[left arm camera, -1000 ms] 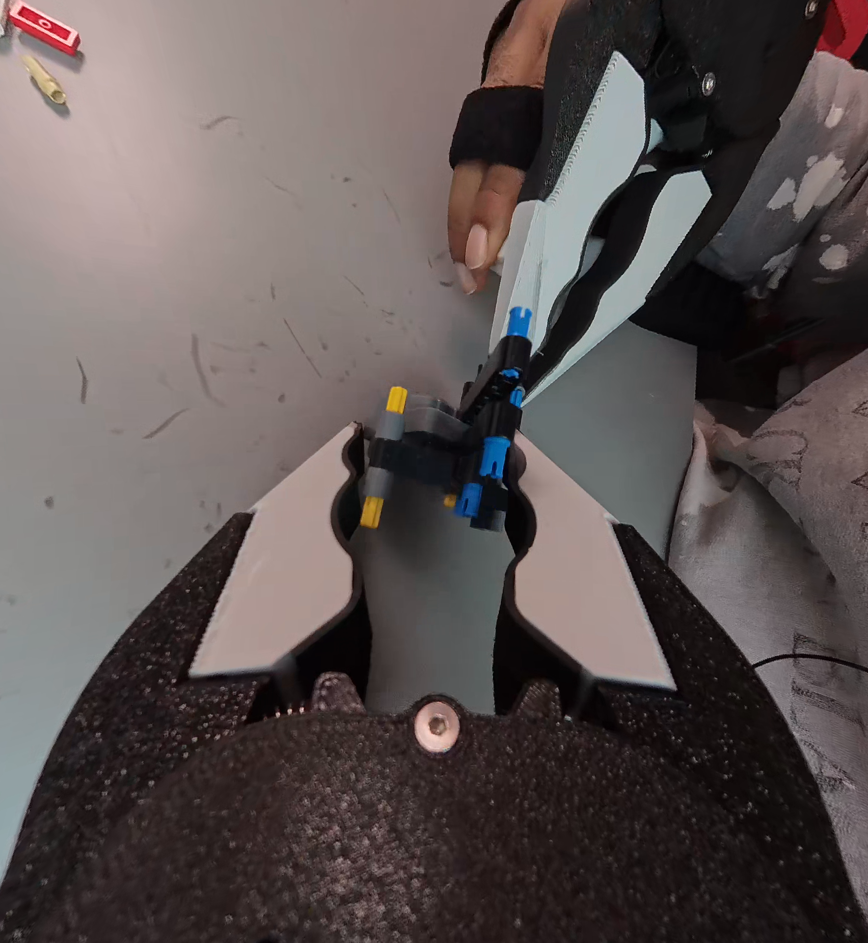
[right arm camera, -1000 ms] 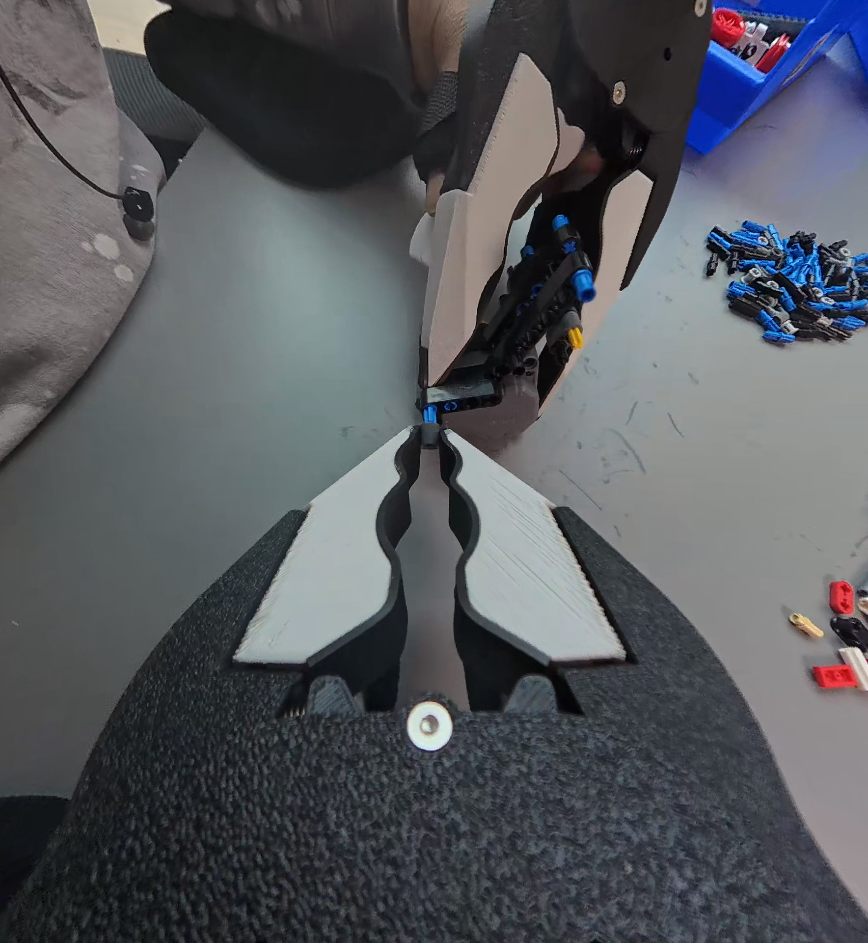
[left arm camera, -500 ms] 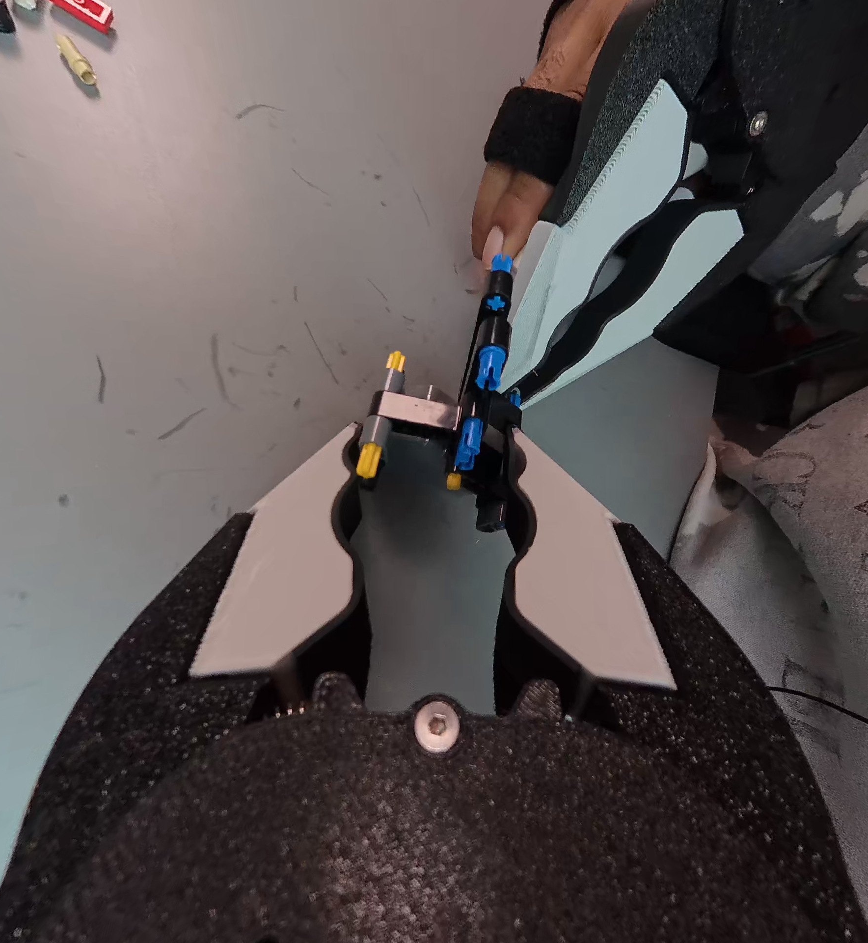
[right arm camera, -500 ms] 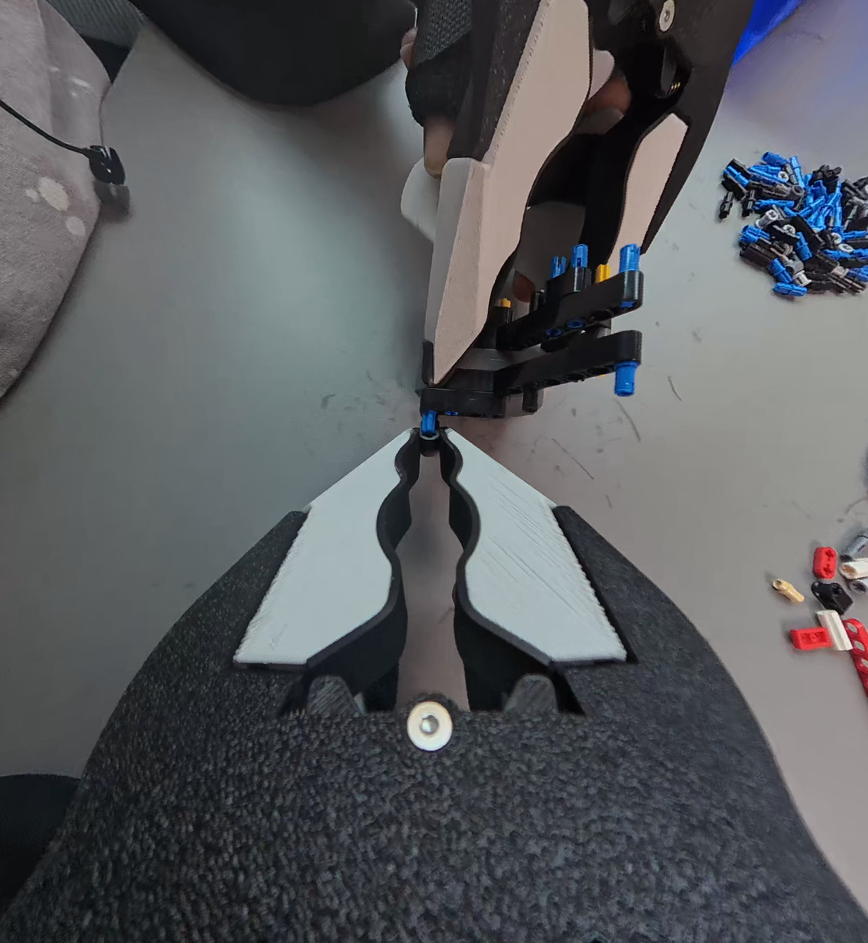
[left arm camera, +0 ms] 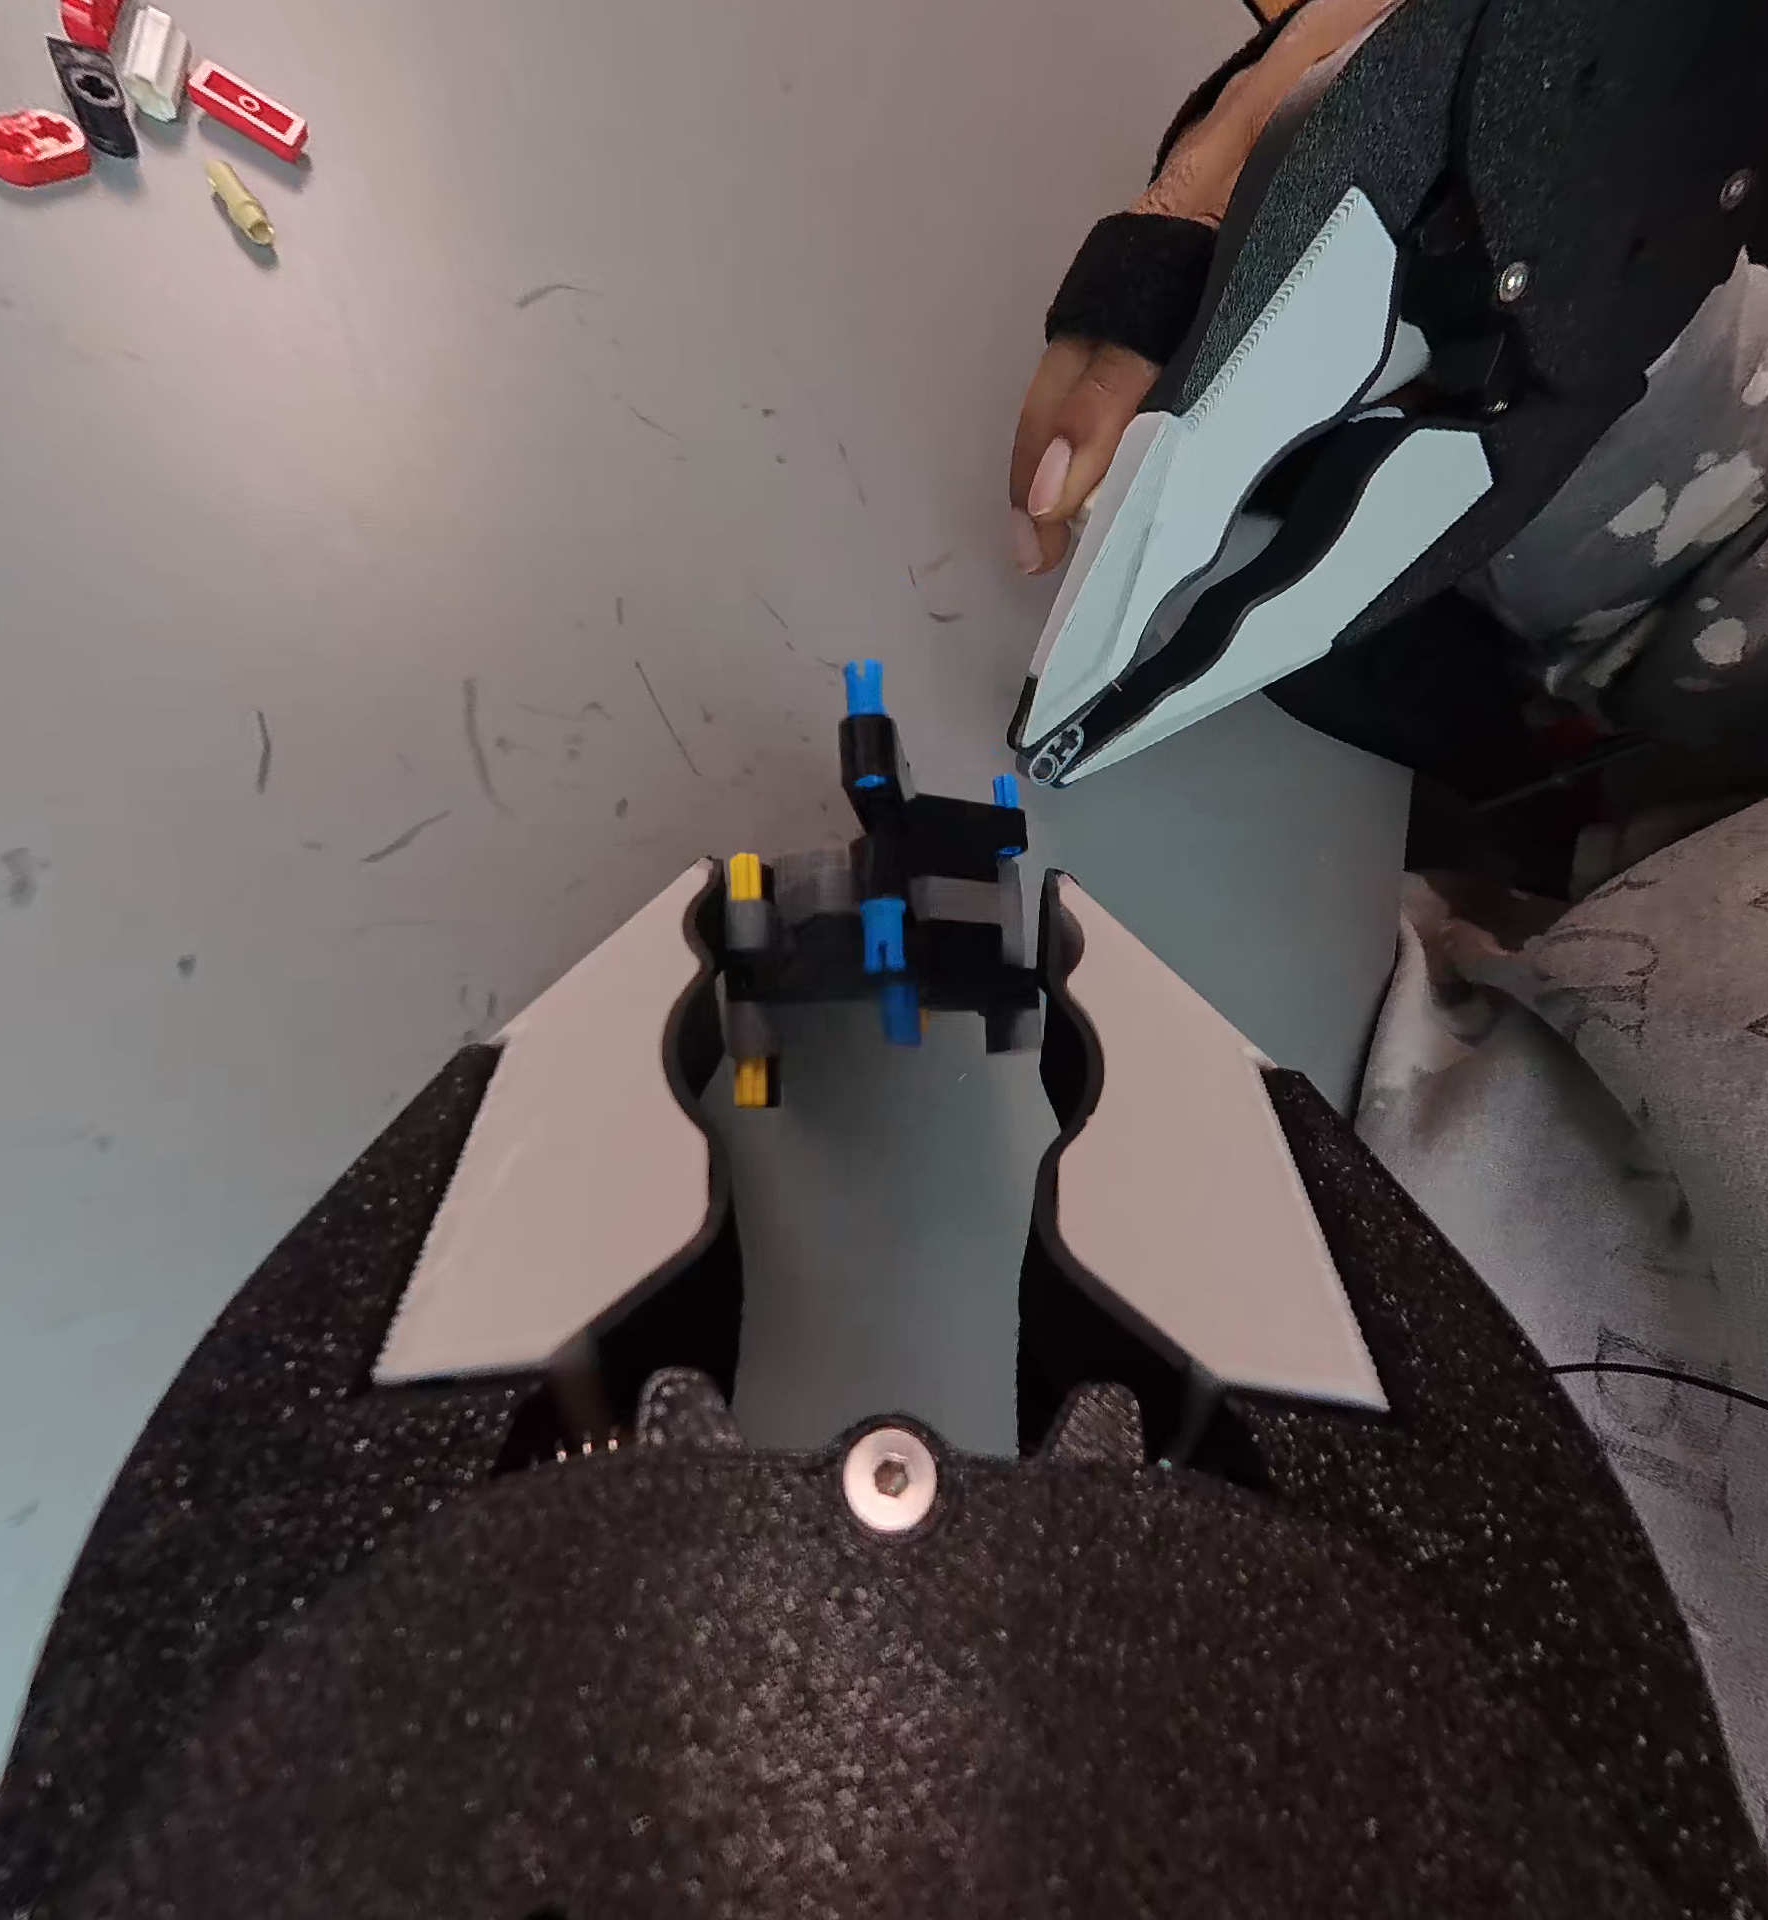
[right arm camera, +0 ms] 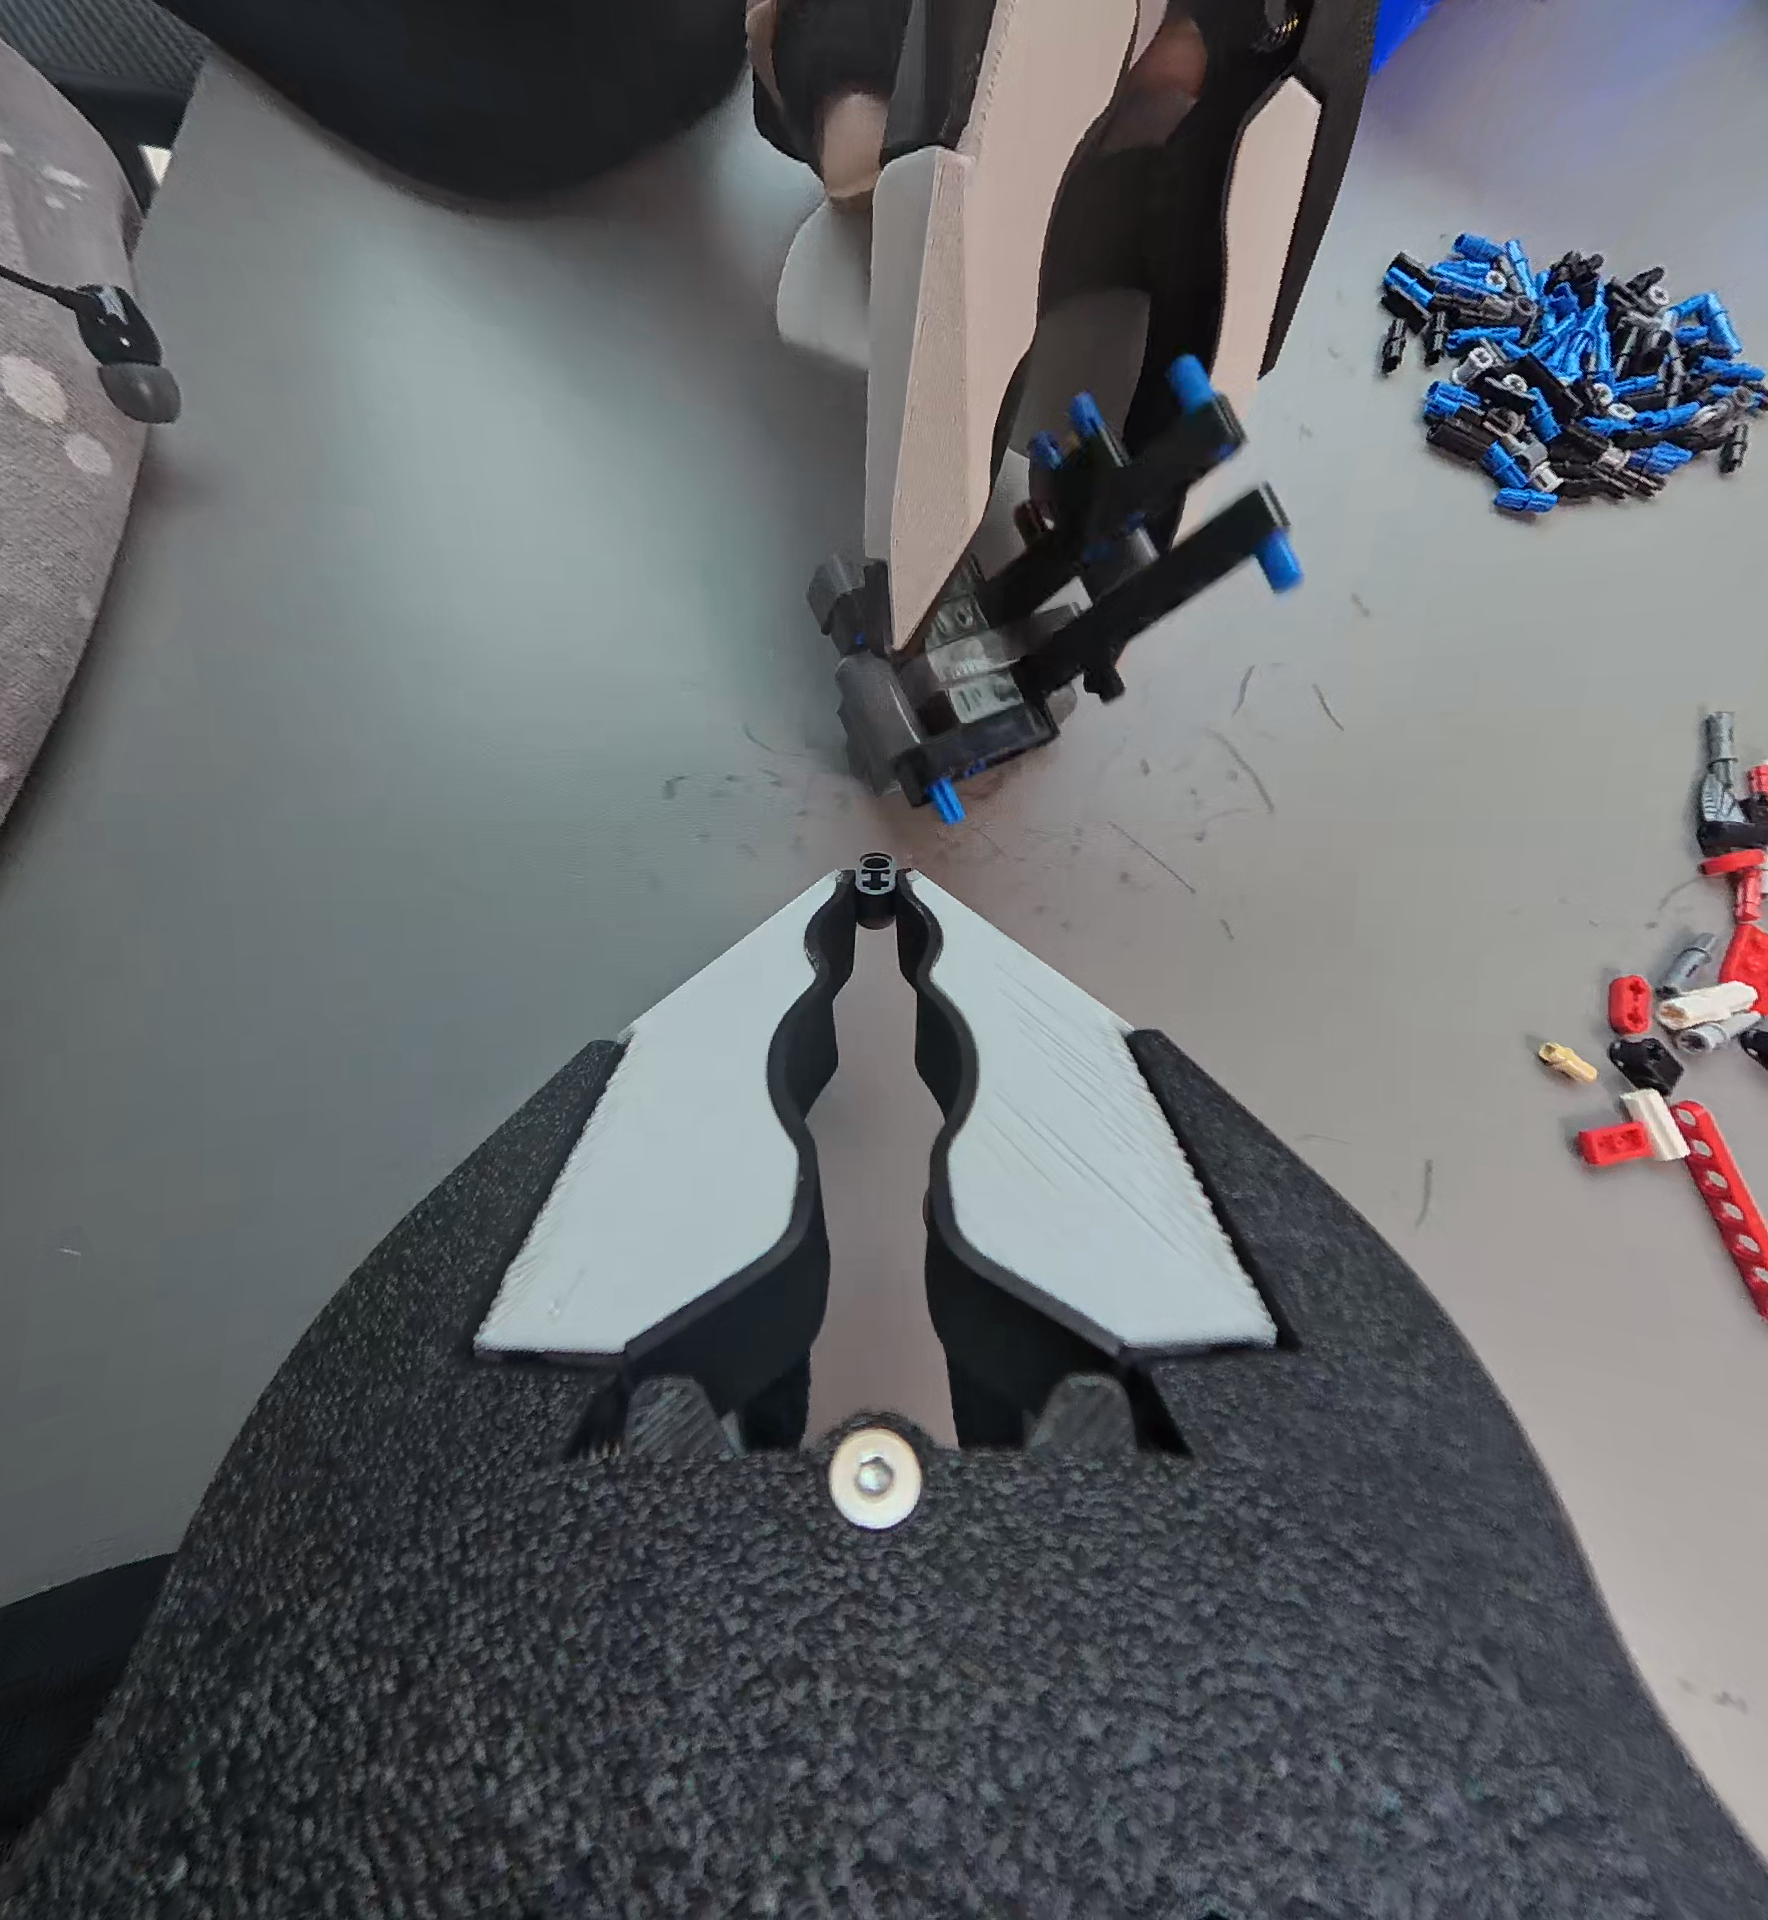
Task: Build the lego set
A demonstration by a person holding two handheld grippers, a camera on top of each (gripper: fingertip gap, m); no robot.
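My left gripper (left arm camera: 878, 904) is shut on a black and grey lego assembly (left arm camera: 890, 914) with blue and yellow pins, held above the grey table (left arm camera: 340, 623). In the right wrist view that gripper (right arm camera: 1036, 540) comes down from the top with the assembly (right arm camera: 973, 707) tilted, and a blue pin (right arm camera: 947, 800) points toward me. My right gripper (right arm camera: 875, 883) is shut on a small black connector piece (right arm camera: 873, 878). It sits a short gap from the assembly. In the left wrist view it (left arm camera: 1051, 764) hangs at the upper right, just off the assembly's corner.
A pile of blue and black pins (right arm camera: 1576, 384) lies at the far right. Loose red, white and grey parts (right arm camera: 1753, 987) and a red beam (right arm camera: 1737, 1216) lie at the right edge. More loose parts (left arm camera: 101, 94) show top left. A person's grey clothing (left arm camera: 1638, 1143) borders the table edge. The gap from one gripper's tips to the other's is roughly 5 cm. Left tips and right tips are each some 20 cm from the red beam (right arm camera: 1737, 1216).
The right gripper's tip was touching the assembly's blue pin; now the two have drawn apart. The left gripper has turned the assembly, so its long black beams point another way.
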